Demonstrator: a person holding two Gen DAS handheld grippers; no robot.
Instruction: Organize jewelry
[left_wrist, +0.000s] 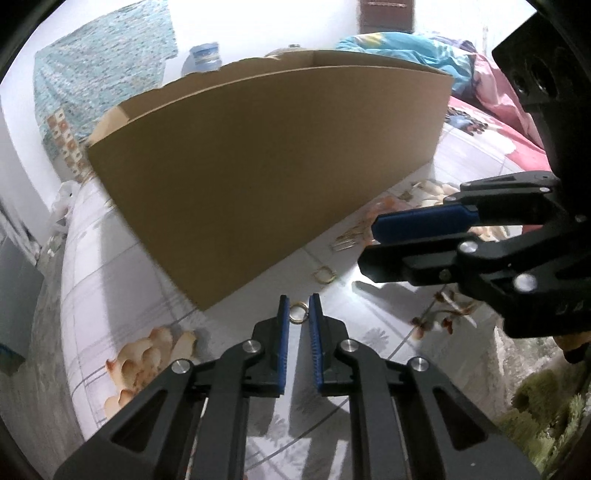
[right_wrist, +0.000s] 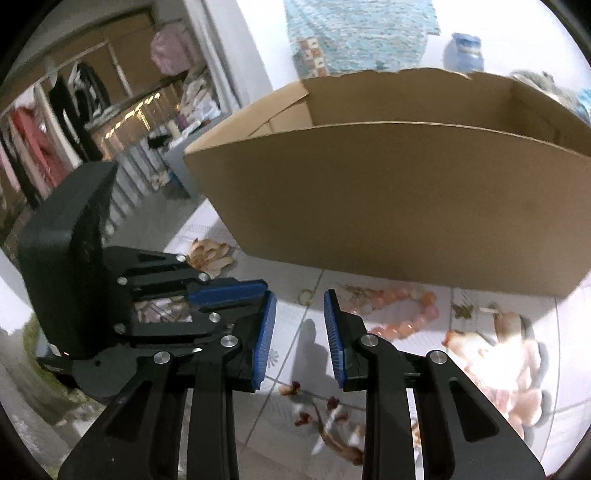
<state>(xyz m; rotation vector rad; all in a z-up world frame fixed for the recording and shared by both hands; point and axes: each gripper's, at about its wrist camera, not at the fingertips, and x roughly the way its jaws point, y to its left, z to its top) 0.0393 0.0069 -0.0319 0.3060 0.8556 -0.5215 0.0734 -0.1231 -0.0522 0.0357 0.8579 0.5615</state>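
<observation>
Left wrist view: left gripper (left_wrist: 299, 308) narrow, pinching small gold ring (left_wrist: 298, 312) at pad tips, just off near corner of cardboard box (left_wrist: 266, 166). Box open-topped, inside not visible. More gold rings (left_wrist: 324, 275) on floral sheet (left_wrist: 122, 280) beside box wall. Right gripper (left_wrist: 369, 245) entering from right, slim gap.

Right wrist view: right gripper (right_wrist: 300, 321) part-open, nothing between pads. Pink bead bracelet (right_wrist: 402, 310) on sheet beyond right finger, near box front wall. Box interior bare as far as seen. Left gripper (right_wrist: 264, 291) close alongside on left; free sheet narrow between box and grippers.
</observation>
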